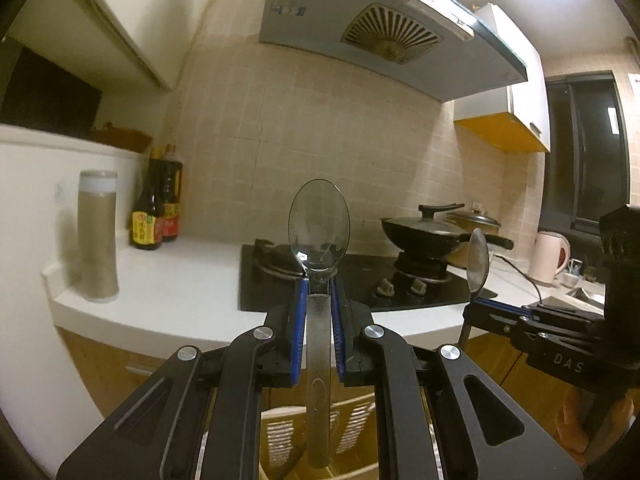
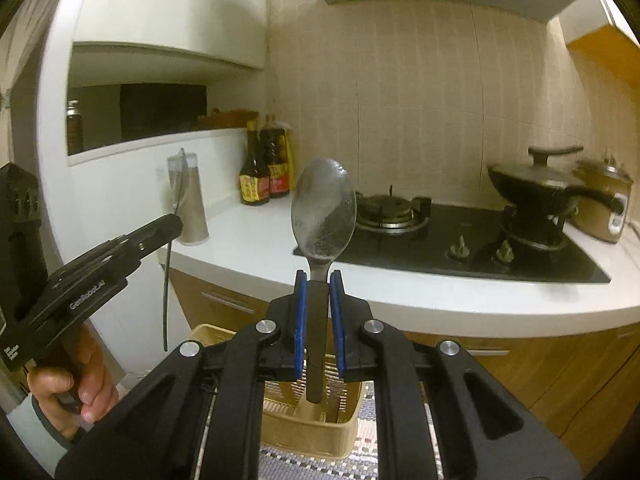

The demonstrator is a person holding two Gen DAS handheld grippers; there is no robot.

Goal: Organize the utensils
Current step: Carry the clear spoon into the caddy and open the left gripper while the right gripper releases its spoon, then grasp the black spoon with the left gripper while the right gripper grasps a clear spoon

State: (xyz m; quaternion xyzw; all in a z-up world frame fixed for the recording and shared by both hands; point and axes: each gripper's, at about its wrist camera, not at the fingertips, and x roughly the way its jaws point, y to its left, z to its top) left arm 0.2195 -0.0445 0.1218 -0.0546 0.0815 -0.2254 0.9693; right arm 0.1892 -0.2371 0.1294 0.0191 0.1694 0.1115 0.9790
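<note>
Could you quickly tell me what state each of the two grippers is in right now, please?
Left gripper: closed on the handle of a shiny spoon, bowl up.
Right gripper: closed on the handle of a dull spoon, bowl up.

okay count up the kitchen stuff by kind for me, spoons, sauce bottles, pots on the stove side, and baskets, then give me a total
Spoons: 2, one in the left gripper, one in the right gripper
Sauce bottles: 2
Lidded pots: 2, black wok, brown cooker
Basket: 1
Total: 7
</note>
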